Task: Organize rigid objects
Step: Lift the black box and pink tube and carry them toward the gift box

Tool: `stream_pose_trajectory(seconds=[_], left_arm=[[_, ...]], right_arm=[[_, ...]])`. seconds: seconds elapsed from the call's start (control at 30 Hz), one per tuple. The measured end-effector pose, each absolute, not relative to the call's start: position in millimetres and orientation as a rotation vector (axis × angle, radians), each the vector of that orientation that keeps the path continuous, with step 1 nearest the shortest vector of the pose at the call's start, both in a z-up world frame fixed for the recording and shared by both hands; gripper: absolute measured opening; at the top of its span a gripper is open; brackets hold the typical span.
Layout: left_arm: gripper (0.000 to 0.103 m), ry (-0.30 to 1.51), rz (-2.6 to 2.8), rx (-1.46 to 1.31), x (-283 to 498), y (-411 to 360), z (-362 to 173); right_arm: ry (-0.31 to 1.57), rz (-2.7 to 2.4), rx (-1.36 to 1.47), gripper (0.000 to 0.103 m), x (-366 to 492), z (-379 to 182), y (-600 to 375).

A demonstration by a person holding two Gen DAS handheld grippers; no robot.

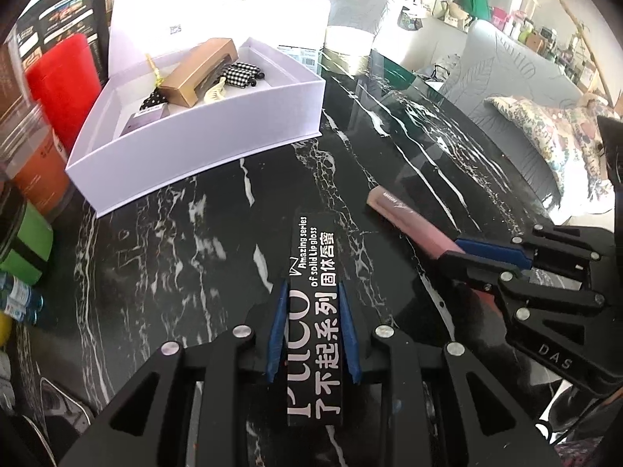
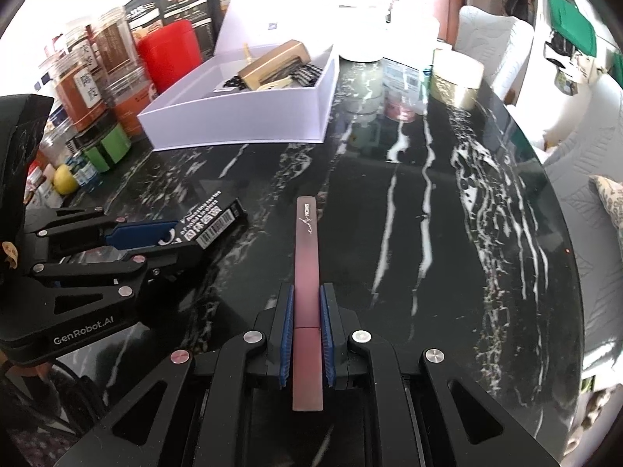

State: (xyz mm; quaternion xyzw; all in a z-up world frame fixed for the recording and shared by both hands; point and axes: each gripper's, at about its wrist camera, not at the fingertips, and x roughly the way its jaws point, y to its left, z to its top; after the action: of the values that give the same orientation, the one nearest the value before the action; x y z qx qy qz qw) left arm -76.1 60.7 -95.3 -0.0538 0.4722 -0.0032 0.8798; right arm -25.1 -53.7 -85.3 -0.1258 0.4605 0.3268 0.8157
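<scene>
**Both grippers loaded, white box open at the back**

Left gripper [image 1: 313, 295] clamped on a black lip gloss carton [image 1: 311, 272], blue pads [image 1: 277, 330] pressed to its two long sides. Carton pointing forward along the fingers, white lettering face-up, far end jutting well past the fingertips over the black marble table [image 1: 175, 253]. Seen from the right wrist view as the same carton [image 2: 212, 222] with a barcode label on its side, held by the left gripper [image 2: 171, 239] just above or on the tabletop; cannot tell which.

Right gripper [image 2: 307, 292] closed on a slim pink lipstick box [image 2: 307, 257], blue pads [image 2: 288, 330] gripping both long sides. Box lying straight along the fingers, small script near its far end, tip extending forward over the marble table [image 2: 447, 233]. From the left wrist view, the pink box [image 1: 409, 218] angled toward the upper left, with the right gripper [image 1: 459, 249] at its near end.

Open white gift box [image 1: 202, 144] beyond both grippers, lid raised behind it. Inside: a tan cardboard box [image 1: 198, 74] lying diagonally, checkered fabric pieces [image 1: 241, 72], a cream hair claw [image 1: 216, 91], a polka-dot item [image 1: 153, 99].

Left of the white box [image 2: 241, 116]: red canister [image 1: 64, 81], clear jars with orange contents [image 2: 81, 85], green-banded container [image 1: 25, 245], a yellow lemon [image 2: 64, 179]. Gold-banded white tub [image 2: 455, 78] at the far right edge of the table.
</scene>
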Motion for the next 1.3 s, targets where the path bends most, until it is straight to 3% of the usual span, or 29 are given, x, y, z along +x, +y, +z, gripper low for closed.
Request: stream_pose_trajectory(seconds=[0.57, 1.3], left_arm=[[0.025, 0.989, 0.025, -0.029, -70.4, 57.0, -103.7], [0.025, 0.938, 0.075, -0.052, -97.3, 76.3, -69.9]], right_arm=[[0.995, 0.713, -0.254, 0.013, -30.9, -86.1, -48.6], [0.949, 0.803, -0.278, 0.013, -42.9, -71.4, -26.9]])
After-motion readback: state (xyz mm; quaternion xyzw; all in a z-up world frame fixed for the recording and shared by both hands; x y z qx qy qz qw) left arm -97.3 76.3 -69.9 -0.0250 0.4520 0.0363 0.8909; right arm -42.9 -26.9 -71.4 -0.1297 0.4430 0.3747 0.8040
